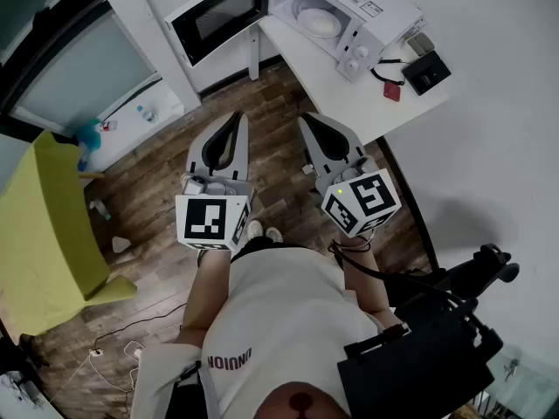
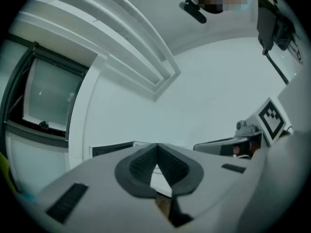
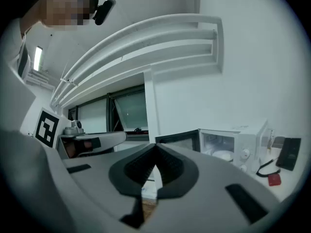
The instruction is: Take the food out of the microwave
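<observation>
Before the open microwave (image 1: 384,11), the left gripper (image 2: 156,149) and right gripper (image 3: 155,149) have fingers shut, apparently empty.

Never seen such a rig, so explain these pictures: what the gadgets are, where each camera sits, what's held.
A person holds two hand tools, the left gripper and right gripper; the marker cubes are part of them. The head view looks down from the person's head; each gripper view rides on its gripper. Both pairs of fingers are closed, holding nothing. Ahead, the microwave stands open on a white counter, a white dish inside, a black box beside it.
</observation>
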Tool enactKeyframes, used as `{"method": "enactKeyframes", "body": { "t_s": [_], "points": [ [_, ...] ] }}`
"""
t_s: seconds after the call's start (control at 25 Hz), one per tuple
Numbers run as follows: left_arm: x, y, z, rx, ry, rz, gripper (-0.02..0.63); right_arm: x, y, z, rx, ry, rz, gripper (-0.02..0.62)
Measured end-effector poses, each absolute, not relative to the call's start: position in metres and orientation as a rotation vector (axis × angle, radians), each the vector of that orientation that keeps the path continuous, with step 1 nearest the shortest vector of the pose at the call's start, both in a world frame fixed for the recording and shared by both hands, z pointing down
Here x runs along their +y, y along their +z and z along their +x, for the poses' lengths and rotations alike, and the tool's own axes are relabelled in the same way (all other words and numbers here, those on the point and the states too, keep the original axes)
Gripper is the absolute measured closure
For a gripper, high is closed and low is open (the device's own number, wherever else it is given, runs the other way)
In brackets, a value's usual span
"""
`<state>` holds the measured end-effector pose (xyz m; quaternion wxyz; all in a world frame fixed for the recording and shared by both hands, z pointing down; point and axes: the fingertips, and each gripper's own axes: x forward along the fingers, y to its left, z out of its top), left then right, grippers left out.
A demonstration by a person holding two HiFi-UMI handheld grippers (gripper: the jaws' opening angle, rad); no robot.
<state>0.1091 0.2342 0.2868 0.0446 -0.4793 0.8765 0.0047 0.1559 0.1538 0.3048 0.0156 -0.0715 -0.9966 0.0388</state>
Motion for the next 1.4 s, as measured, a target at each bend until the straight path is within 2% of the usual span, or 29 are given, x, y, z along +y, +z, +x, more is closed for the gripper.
{"method": "enactKeyframes", "body": {
  "t_s": [0.92,1.4],
  "points": [
    [0.262,0.302,0.095,2.687,0.042,-1.525,0.592,0.177,0.296,0.142,-3.155,0.231,-0.182,0.574],
    [0.247,0.319,0.051,2.716,0.086,-1.546,0.592,0.159,0.306,0.102,-3.144,0.221,-0.131,0.574]
  ]
}}
